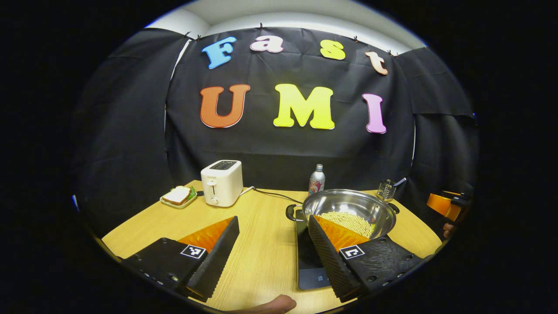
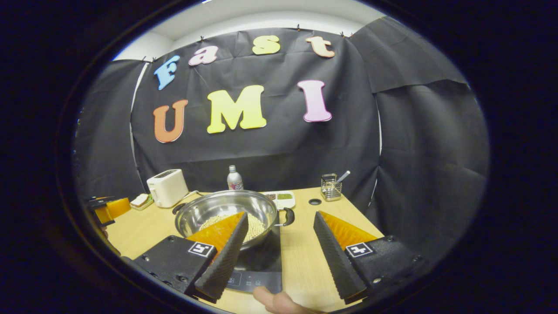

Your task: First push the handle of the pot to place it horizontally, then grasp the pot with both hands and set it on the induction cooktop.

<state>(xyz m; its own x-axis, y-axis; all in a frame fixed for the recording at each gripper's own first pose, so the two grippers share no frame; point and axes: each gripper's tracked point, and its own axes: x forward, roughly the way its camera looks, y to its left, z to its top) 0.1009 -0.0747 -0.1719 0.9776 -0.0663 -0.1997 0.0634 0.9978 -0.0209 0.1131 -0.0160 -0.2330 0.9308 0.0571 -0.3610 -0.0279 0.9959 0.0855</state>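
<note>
Steel pot (image 1: 351,211) w/ pale beans sits on the induction cooktop (image 1: 307,257), on the desk (image 1: 261,244). Pot handles at 3 & 9 o'clock, horizontal. Left tool (image 1: 274,255) wide apart, empty, pot at its 1 o'clock. Right tool (image 2: 281,257) also wide, holding nothing, pot (image 2: 226,209) at 11 o'clock, cooktop (image 2: 261,266) below. Toaster (image 1: 221,182) & bottle (image 1: 317,179) at 12 o'clock, near the wall.

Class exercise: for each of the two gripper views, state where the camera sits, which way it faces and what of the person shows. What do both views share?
Left gripper view: rides the left claw, facing the booth wall; a fingertip shows below.
Right gripper view: rides the right claw, facing likewise; a finger shows.
Shared: pot on the induction cooktop, toaster.
</note>
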